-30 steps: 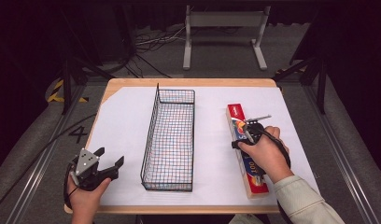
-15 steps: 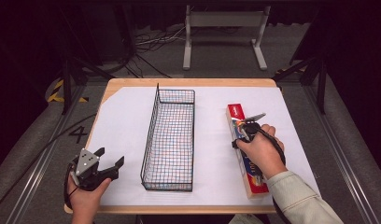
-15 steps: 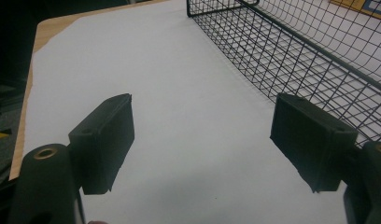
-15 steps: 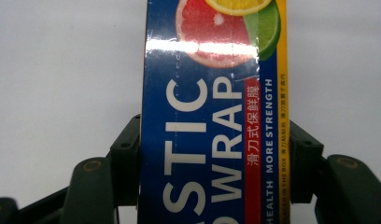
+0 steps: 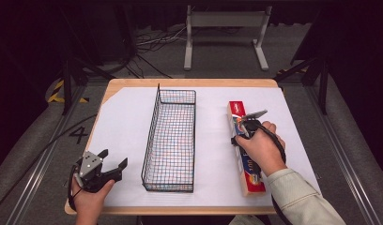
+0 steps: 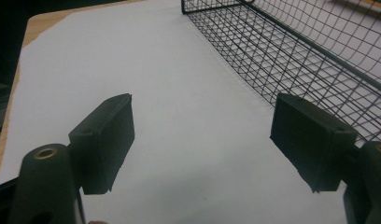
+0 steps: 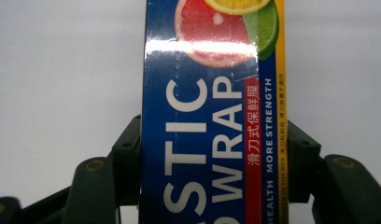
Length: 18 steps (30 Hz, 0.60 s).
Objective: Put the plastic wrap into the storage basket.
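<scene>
A long blue plastic wrap box (image 5: 253,180) with fruit pictures lies lengthwise on the white sheet, right of the wire basket (image 5: 152,136). My right gripper (image 5: 242,132) comes down on the box near its far half. Its jaws have just been closing and now press on both long sides of the box (image 7: 202,93), as the right gripper (image 7: 209,163) view shows up close. My left gripper (image 5: 113,158) rests at the table's near left corner, open, with nothing between its pads (image 6: 104,140). The left gripper (image 6: 202,140) points toward the basket (image 6: 296,56).
The black wire basket stands empty in the middle of the table, its long side running front to back. White paper (image 5: 124,117) covers the wooden tabletop. A grey metal stand (image 5: 225,21) and cables lie on the floor beyond the far edge.
The right hand shifted slightly along the box and its jaws closed onto the box's sides. The left gripper stayed where it was.
</scene>
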Each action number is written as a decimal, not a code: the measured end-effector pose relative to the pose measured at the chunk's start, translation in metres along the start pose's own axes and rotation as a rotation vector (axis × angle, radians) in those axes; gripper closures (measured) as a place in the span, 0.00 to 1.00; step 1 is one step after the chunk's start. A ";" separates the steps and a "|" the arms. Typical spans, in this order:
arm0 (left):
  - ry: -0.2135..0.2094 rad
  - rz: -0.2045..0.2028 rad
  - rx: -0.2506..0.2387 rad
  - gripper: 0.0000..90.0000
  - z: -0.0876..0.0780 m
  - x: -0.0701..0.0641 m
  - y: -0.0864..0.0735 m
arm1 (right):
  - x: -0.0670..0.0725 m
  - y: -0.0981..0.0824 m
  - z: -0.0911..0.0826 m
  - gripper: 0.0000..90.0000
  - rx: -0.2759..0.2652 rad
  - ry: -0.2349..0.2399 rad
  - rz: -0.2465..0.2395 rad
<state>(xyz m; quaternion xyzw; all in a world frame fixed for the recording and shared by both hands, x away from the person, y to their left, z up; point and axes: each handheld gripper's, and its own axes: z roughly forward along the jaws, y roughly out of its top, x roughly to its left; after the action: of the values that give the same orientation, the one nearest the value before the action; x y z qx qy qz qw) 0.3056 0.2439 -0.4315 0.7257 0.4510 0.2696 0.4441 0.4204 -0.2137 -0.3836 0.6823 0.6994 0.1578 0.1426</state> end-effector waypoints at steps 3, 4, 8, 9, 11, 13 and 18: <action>-0.001 0.017 -0.001 0.24 0.000 -0.003 0.000 | 0.007 0.005 -0.010 0.44 -0.018 0.006 0.008; -0.001 0.019 -0.002 0.24 0.000 -0.003 0.000 | 0.009 0.007 -0.013 0.44 -0.021 0.008 0.012; -0.004 0.015 -0.003 0.24 -0.001 -0.003 0.000 | 0.016 0.012 -0.022 0.44 -0.031 0.013 0.017; -0.002 0.016 -0.005 0.24 -0.001 -0.003 0.001 | 0.018 0.013 -0.023 0.44 -0.031 0.017 0.025; 0.000 0.009 -0.007 0.24 0.000 -0.003 0.001 | 0.021 0.014 -0.026 0.44 -0.033 0.019 0.023; 0.002 0.007 -0.007 0.24 -0.001 -0.003 0.001 | 0.024 0.016 -0.028 0.44 -0.039 0.019 0.020; 0.018 0.004 -0.022 0.24 -0.003 -0.003 0.001 | 0.030 0.018 -0.034 0.44 -0.048 0.036 0.023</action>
<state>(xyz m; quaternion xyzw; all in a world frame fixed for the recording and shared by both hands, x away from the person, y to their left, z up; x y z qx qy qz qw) 0.3029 0.2421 -0.4291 0.7192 0.4506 0.2820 0.4475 0.4220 -0.1838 -0.3444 0.6838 0.6898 0.1886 0.1446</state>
